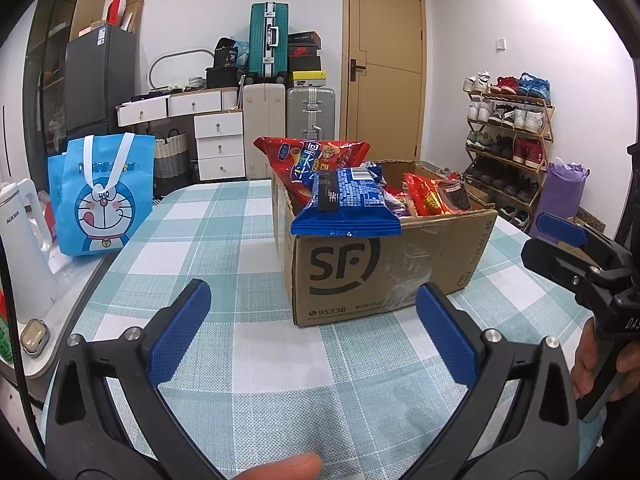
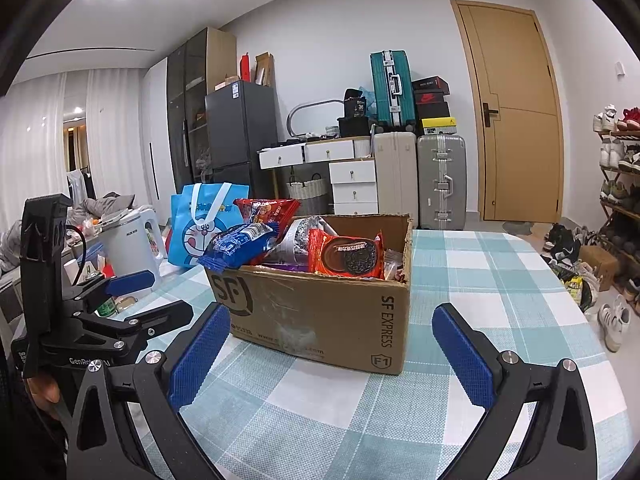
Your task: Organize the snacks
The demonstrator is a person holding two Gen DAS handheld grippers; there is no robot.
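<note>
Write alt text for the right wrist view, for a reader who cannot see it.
An open SF Express cardboard box stuffed with snack packets, including a blue packet and a red cookie packet, sits on a teal checked tablecloth. The right tongs gape open in front of it, empty. The left tongs show at the left edge.

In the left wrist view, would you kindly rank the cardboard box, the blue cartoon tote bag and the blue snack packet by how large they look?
Largest to smallest as they appear:
1. Cardboard box
2. Blue cartoon tote bag
3. Blue snack packet
The tote bag and the packet look fairly close in size; the bag sits off to the side near the fisheye edge, so that pair is unsure.
</note>
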